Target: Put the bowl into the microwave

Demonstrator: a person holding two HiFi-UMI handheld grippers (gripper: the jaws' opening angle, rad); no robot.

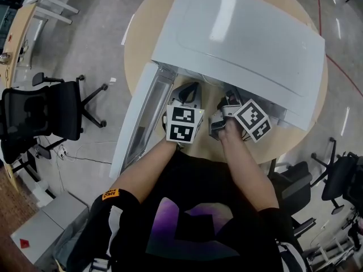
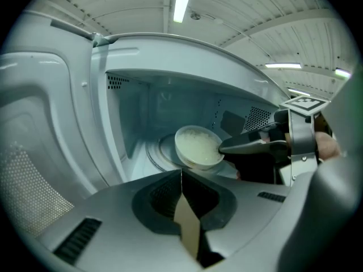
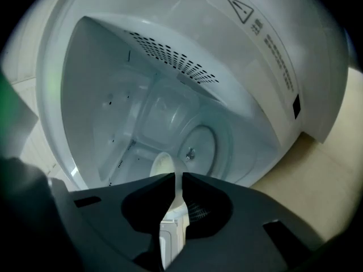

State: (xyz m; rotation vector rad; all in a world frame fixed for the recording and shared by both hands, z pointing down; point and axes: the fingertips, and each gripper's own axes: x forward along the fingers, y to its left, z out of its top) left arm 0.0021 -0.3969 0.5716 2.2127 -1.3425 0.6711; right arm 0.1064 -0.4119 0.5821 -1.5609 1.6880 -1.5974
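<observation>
Looked steeply down past a person's forearms onto a round wooden table (image 1: 139, 44) bearing a white microwave (image 1: 244, 44). At far left, found the microwave's door (image 1: 136, 126) swung wide open.

Moving right, met the left gripper (image 2: 181, 177) poised at the mouth of the oven. Showed its jaws pressed together with nothing caught between them, only pad against pad. Took no part in carrying anything.

Further right, inside the pale cavity, found the bowl (image 2: 197, 146), white and shallow, tipped a little toward the opening. Sat above the round turntable (image 3: 199, 146) near the middle of the oven floor. Could not tell whether touching the turntable or hanging just over it.

Rightmost, reached the right gripper (image 2: 249, 146), stretched into the cavity from the right side. Pinched the bowl's rim between its two jaws, one inside the lip and one outside.

Judged well advanced: door opened, bowl carried past the door line and brought over the turntable. Judged left to do: lowering or settling the bowl flat, spreading the right jaws off the rim, and drawing that gripper out without dragging the bowl. Perhaps shutting the door afterwards, though not named in the task.
</observation>
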